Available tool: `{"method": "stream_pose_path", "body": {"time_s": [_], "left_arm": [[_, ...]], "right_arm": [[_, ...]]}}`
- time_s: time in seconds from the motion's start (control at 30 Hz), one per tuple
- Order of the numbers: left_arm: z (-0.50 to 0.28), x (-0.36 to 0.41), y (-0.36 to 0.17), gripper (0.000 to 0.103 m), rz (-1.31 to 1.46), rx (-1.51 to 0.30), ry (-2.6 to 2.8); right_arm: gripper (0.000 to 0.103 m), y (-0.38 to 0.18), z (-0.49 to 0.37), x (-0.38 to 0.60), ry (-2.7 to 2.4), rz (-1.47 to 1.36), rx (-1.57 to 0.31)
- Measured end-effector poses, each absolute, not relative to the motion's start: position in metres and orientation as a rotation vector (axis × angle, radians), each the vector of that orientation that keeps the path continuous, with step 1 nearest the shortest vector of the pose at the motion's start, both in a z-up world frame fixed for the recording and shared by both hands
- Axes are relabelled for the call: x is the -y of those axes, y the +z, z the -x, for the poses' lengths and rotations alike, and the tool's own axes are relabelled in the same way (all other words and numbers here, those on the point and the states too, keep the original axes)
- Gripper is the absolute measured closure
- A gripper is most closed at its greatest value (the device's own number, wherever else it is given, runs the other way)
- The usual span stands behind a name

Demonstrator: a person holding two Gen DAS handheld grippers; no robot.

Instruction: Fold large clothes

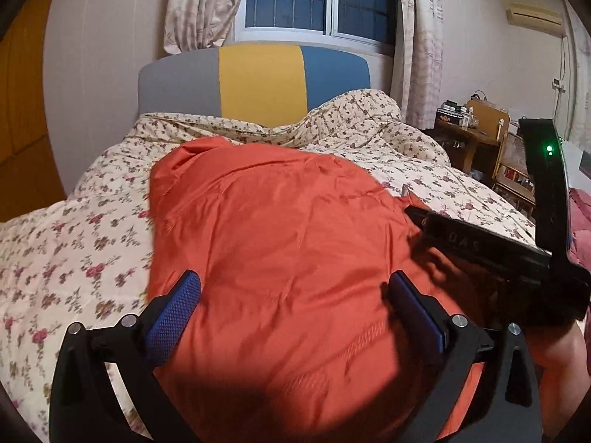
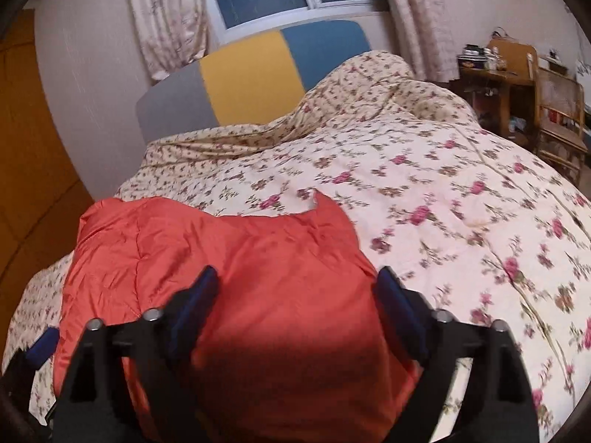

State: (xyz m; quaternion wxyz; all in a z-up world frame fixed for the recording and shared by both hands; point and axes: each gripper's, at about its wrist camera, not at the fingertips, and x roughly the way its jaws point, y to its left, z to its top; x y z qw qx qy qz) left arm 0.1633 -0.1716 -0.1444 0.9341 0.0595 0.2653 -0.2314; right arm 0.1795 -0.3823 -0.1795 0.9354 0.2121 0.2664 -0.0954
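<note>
An orange quilted garment (image 1: 280,229) lies folded into a broad block on the floral quilt of the bed. In the left wrist view my left gripper (image 1: 295,291) hovers over its near part, open, blue pads wide apart and nothing pinched. The right gripper's black housing (image 1: 487,251) reaches in from the right over the garment's edge. In the right wrist view the garment (image 2: 229,258) fills the lower left. My right gripper (image 2: 299,280) stands open above it, clear of the cloth. One blue pad (image 2: 44,343) of the left gripper shows at the lower left edge.
The floral quilt (image 2: 443,203) covers the whole bed and is bunched up near the grey, yellow and blue headboard (image 1: 258,85). A wooden desk and chair (image 2: 535,92) stand to the right of the bed. A curtained window (image 1: 314,0) is behind the headboard.
</note>
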Motion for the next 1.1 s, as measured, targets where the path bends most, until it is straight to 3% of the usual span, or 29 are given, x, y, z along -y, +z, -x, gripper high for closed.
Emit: {"method": "stream_pose_path", "body": {"time_s": [1.1], "left_arm": [[-0.192,0.083,-0.16,0.003,0.237,-0.941,-0.637]], "right_arm": [[0.007,-0.201,-0.128,0.4,0.102,-0.582,-0.792]]}}
